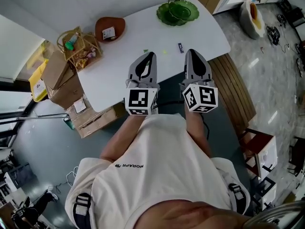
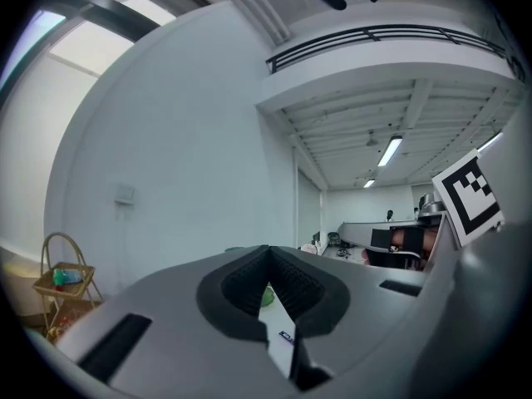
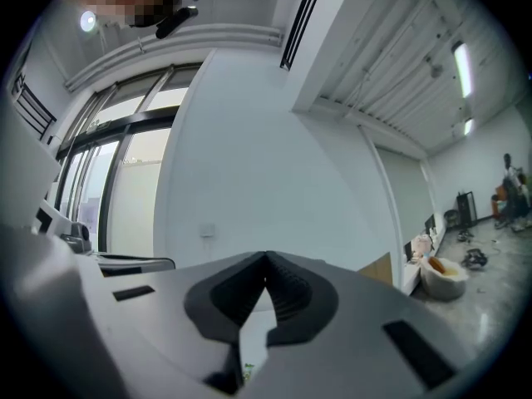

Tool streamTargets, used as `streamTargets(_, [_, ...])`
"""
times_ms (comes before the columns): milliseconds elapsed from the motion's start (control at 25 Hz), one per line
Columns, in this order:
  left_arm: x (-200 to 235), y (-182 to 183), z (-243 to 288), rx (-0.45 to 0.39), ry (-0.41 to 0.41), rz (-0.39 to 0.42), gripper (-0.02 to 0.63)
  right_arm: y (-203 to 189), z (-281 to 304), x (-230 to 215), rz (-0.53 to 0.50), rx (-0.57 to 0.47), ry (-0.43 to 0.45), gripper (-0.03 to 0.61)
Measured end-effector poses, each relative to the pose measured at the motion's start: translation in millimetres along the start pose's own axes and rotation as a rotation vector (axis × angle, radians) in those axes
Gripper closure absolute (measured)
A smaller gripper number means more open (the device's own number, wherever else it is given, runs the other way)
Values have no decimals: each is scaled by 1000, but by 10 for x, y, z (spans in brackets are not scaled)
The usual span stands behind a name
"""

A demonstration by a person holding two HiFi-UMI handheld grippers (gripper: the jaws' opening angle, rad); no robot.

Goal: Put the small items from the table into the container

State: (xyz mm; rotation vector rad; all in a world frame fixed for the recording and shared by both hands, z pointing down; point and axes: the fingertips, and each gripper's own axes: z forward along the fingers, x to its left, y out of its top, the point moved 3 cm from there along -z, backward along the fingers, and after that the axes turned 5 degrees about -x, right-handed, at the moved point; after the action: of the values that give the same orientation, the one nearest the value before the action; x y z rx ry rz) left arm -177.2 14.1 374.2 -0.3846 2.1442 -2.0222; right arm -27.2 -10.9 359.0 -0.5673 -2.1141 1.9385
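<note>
A white table [image 1: 143, 37] fills the centre of the head view, with a person in a white T-shirt [image 1: 157, 166] standing at its near edge. A slatted wooden bench [image 1: 236, 92] runs along the table's right end, and stacked cardboard boxes [image 1: 71, 99] crowd the floor at its left end. Both tools are held level over the near half of the tabletop, side by side. The left gripper [image 1: 151, 54] has its fingers pressed together at the tips with nothing between them, as its own view [image 2: 268, 248] shows. The right gripper [image 1: 191, 51] also has its fingers closed tip to tip on nothing [image 3: 266, 257]. A green glass dish [image 1: 177, 11] sits at the far edge, towards the right corner. A wire basket [image 1: 78, 46] holding a few objects stands at the left end; whether it rests on the table or on the boxes cannot be told. A brown bowl [image 1: 110, 28] with a white card inside sits near the far left corner. A small dark item [image 1: 180, 47] lies on the bare tabletop just ahead of the two tips, between them. A small green item [image 1: 165, 52] lies just to its left.
</note>
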Motion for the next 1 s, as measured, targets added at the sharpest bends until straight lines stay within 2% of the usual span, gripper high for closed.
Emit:
streamTargets(320, [196, -215, 274, 61, 26, -47, 611, -197, 251, -166, -12, 65, -11, 565])
streamTargets(440, [258, -310, 366, 83, 56, -66, 611, -259, 341, -197, -18, 85, 14, 565])
streamTargets(1000, [439, -772, 784, 231, 177, -50, 609, -542, 722, -562, 3, 153, 118, 565])
